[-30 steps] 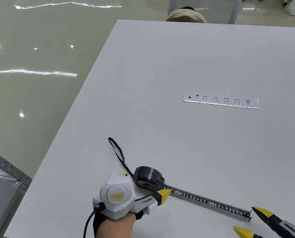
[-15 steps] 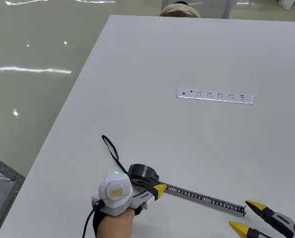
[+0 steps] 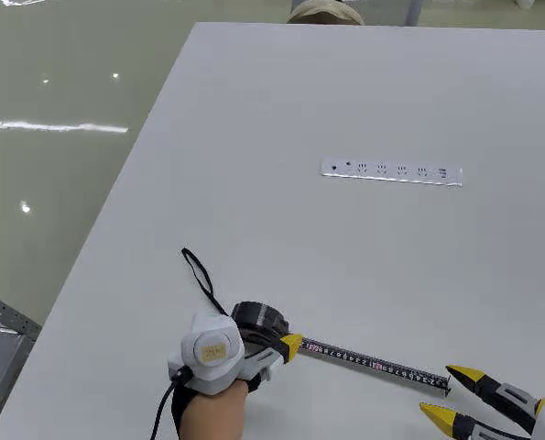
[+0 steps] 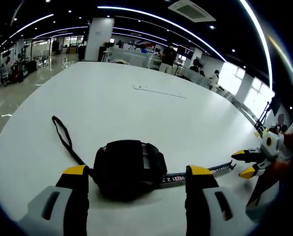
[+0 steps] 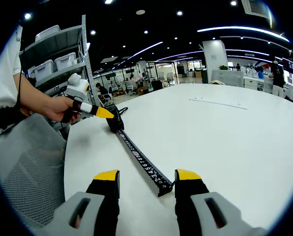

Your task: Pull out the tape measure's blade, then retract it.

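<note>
The black tape measure case (image 3: 256, 321) lies near the table's front left corner, and its blade (image 3: 373, 365) is drawn out to the right, flat on the table. My left gripper (image 3: 277, 337) stands open with a jaw on each side of the case (image 4: 129, 167); a gap shows on the blade's side. My right gripper (image 3: 448, 394) is open at the blade's hooked end (image 5: 163, 189), which lies between its fingertips, nearer the right one. A black wrist strap (image 3: 199, 273) trails from the case toward the far left.
A white power strip (image 3: 391, 171) lies flat in the middle of the white table (image 3: 345, 92). The table's left edge (image 3: 116, 220) drops to a glossy floor. A grey mesh chair (image 5: 28, 162) is near the front corner.
The head camera has shifted a little. The case, the blade and both grippers keep the same places relative to each other.
</note>
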The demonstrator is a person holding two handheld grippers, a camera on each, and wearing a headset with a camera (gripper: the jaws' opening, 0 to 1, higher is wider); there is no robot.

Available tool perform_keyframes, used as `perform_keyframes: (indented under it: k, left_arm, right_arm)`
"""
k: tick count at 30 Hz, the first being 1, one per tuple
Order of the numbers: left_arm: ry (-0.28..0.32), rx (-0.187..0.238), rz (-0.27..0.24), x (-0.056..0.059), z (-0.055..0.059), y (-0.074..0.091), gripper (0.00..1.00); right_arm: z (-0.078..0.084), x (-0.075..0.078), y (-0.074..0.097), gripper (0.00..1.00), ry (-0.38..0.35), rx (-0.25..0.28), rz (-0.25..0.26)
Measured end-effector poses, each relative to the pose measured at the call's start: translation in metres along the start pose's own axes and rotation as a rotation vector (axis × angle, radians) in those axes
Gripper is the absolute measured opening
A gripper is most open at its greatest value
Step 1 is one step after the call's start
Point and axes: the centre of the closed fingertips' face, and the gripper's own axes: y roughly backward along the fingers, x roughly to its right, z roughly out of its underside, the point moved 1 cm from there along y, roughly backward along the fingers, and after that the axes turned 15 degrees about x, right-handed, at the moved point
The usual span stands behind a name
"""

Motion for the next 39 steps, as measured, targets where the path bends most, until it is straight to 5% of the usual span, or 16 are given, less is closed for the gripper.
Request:
perform_keyframes:
  k: [39]
  left_arm:
    - [-0.001, -0.019, -0.087, -0.004, 0.002, -0.007, 0.71]
  right_arm:
    - [0.016, 0.01, -0.007, 0.38, -0.02, -0.012, -0.04]
